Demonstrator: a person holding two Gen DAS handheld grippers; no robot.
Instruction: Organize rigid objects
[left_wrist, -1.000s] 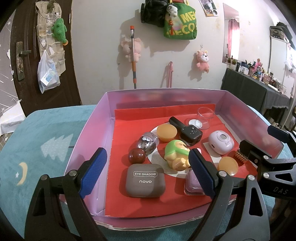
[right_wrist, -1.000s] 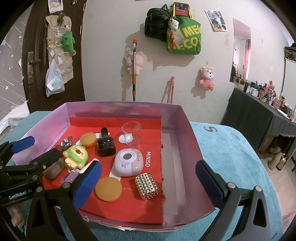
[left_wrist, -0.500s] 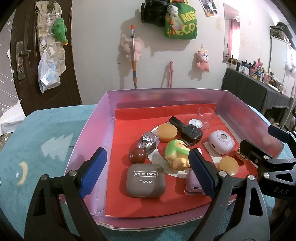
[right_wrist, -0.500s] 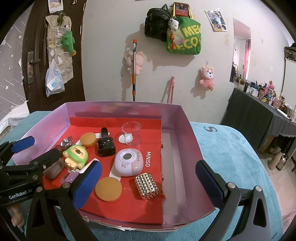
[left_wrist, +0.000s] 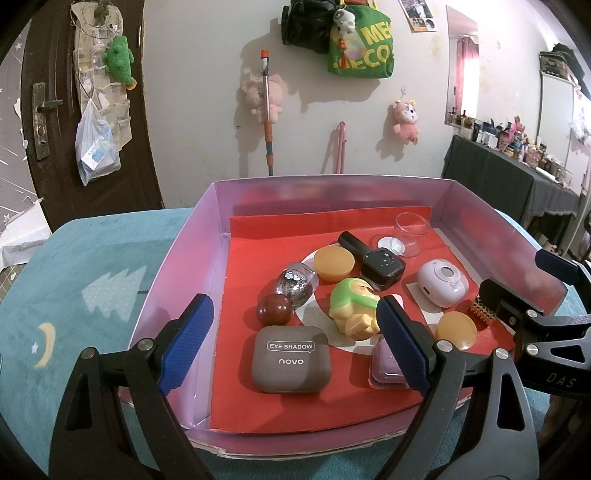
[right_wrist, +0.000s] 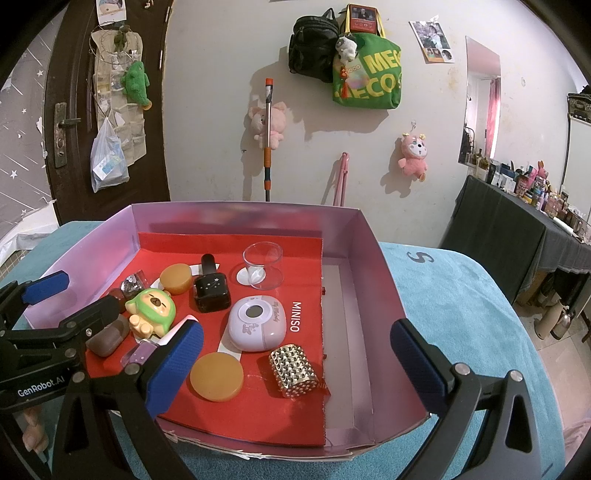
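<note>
Both claws were held spread and empty at the near edge of the box (left_wrist: 177, 258): the left claw (left_wrist: 295, 343) hung over the near left part of it, the right claw (right_wrist: 295, 362) over the near right. Nothing was pinched by either.

The things to be organized all lay inside the box, on its red liner (right_wrist: 295, 406). A bare strip of box floor was left along the right wall. Whether this layout was a start or a result could not be settled: the pieces were loosely clustered, which would suit a jumble awaiting sorting as well as a gathered set.

Nearest the left claw, the eye shadow case (left_wrist: 290, 360) lay flat, with a small purple case (left_wrist: 384, 363) just beside it and partly hidden by a pad. Behind these a dark red ball (left_wrist: 274, 309), a glitter jar (left_wrist: 297, 284) on its side, and a green figure (left_wrist: 351, 306) were grouped closely. Farther back an amber disc (left_wrist: 333, 261) and a black bottle (left_wrist: 373, 264) lay touching or nearly so. A clear cup (right_wrist: 263, 266) stood upright at the rear. A lilac case (right_wrist: 257, 325), a second amber disc (right_wrist: 217, 376) and a studded block (right_wrist: 293, 370) lay nearer the right claw.

For any grasp here, care would be advised: round pieces might roll, so flat faces should be squeezed squarely, and neighbours should be cleared by the pads on approach.
</note>
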